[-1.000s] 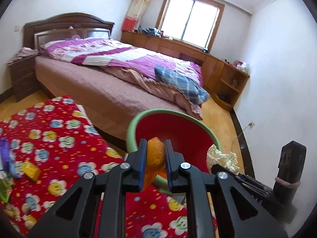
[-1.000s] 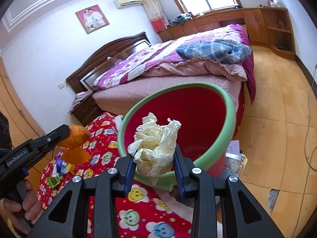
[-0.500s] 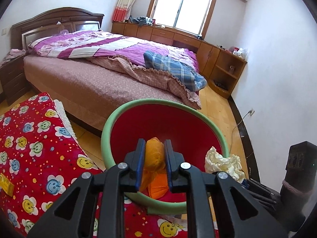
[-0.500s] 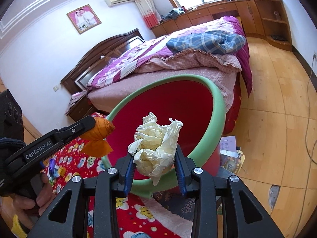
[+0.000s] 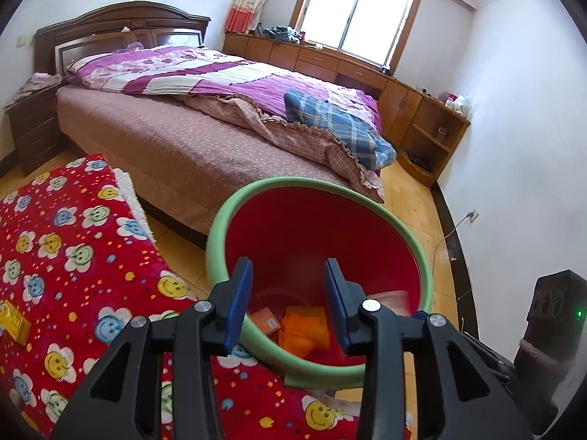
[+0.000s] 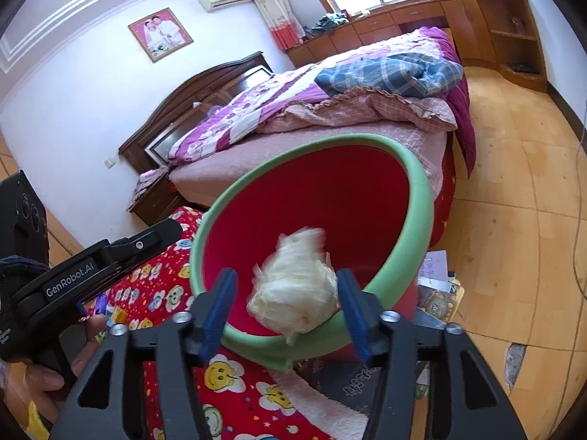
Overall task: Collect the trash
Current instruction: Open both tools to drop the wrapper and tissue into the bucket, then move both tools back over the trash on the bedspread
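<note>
Plainly legible, "GenRobot.AI" is printed in white on the side of the left gripper [image 6: 167,229], which stands spread and empty over the red bin [image 5: 319,205] with the green rim. Orange wrappers [image 5: 304,330] lie at the bin's bottom. The right gripper [image 6: 288,302] is also spread; a blurred wad of cream paper [image 6: 295,293] sits between its pads above the bin's near rim, apparently loose. Beside the bin lies a red smiley-flower blanket [image 5: 73,242] on the yellow wood floor [image 6: 513,190]; behind it stands the bed [image 5: 190,139]. Printed papers [image 6: 436,286] lie against the bin's base, their writing too small to read.
</note>
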`<move>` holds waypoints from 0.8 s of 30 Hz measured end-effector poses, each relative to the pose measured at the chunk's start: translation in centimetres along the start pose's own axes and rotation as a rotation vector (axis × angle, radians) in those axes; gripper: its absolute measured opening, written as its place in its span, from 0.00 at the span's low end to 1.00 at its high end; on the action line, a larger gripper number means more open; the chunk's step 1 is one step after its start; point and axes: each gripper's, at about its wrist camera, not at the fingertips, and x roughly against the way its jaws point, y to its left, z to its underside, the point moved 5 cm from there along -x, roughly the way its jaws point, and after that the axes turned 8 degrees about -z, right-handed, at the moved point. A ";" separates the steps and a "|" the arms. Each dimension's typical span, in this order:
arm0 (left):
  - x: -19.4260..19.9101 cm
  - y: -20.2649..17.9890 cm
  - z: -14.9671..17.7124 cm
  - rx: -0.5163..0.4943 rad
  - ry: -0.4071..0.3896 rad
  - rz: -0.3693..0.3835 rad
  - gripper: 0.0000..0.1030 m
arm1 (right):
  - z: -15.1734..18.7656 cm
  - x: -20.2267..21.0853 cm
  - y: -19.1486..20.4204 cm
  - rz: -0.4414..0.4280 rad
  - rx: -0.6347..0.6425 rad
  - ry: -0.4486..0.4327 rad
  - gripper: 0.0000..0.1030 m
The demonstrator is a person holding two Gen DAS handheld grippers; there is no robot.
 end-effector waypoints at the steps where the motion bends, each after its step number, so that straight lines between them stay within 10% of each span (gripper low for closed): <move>1: 0.3 0.3 0.0 0.005 0.000 -0.007 0.40 | 0.0 0.1 0.2 -0.004 0.004 -0.003 0.66; 24: 9.0 9.5 3.5 0.184 -0.034 -0.195 0.46 | 0.9 2.4 5.8 -0.042 0.107 -0.032 0.73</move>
